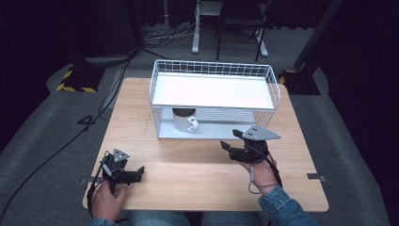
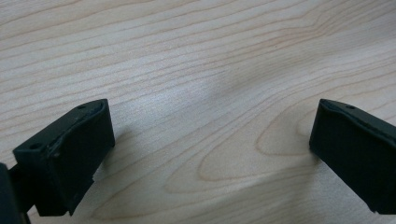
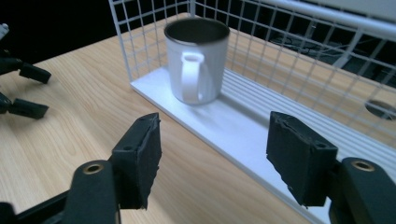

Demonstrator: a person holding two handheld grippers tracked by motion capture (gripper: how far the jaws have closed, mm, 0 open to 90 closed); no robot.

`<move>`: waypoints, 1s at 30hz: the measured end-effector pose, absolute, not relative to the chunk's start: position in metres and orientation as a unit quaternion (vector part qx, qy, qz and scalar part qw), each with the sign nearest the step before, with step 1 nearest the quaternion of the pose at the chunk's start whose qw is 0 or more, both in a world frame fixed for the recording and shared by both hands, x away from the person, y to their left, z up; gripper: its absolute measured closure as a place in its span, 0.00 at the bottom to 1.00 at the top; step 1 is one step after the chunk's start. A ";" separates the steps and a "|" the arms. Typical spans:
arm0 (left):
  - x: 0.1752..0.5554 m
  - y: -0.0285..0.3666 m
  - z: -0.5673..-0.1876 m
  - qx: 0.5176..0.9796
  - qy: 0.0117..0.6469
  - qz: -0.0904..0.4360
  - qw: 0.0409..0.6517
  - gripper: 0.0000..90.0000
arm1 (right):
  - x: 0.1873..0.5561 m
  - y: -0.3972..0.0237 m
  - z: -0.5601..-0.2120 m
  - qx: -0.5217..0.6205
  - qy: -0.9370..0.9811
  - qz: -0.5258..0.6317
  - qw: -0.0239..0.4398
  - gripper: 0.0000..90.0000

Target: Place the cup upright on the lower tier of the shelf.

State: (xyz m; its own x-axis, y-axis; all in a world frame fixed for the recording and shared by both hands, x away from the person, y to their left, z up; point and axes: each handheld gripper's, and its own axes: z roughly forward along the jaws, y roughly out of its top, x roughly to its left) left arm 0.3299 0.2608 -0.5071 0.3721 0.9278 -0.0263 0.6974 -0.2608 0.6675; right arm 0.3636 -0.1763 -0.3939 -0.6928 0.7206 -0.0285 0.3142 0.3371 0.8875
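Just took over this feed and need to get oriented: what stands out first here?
The white wire rack at the far middle of the wooden table catches the eye, with a white mug on its lower shelf, handle facing the person. The right gripper points at the mug, open and empty; the left gripper sits near the table's near-left corner, also open.

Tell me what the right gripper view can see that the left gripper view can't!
The right gripper view has the white mug standing upright on the bottom shelf of the white wire rack, its handle facing the camera. At its left edge, farther off, sits the left gripper. The left gripper view has bare wood grain close up, with nothing standing on it. Both share the wooden table and a pair of black jaws spread wide apart with nothing between them, the right gripper included.
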 end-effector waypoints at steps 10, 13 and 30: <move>0.330 0.261 -0.507 0.771 0.527 0.190 0.303 0.00 | 0.354 -0.218 -0.411 0.360 0.791 0.447 0.213 0.23; 0.330 0.261 -0.507 0.771 0.527 0.190 0.303 0.00 | 0.352 -0.227 -0.420 0.369 0.795 0.435 0.210 0.17; 0.330 0.261 -0.507 0.771 0.527 0.190 0.303 0.00 | 0.344 -0.265 -0.477 0.426 0.808 0.371 0.166 0.17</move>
State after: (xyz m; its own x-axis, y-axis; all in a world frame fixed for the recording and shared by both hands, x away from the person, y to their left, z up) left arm 0.3299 0.2608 -0.5070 0.3722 0.9278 -0.0261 0.6976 -0.2611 0.6672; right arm 0.3440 -0.2648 -0.4769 -0.5825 0.8114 0.0473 0.5649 0.3624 0.7413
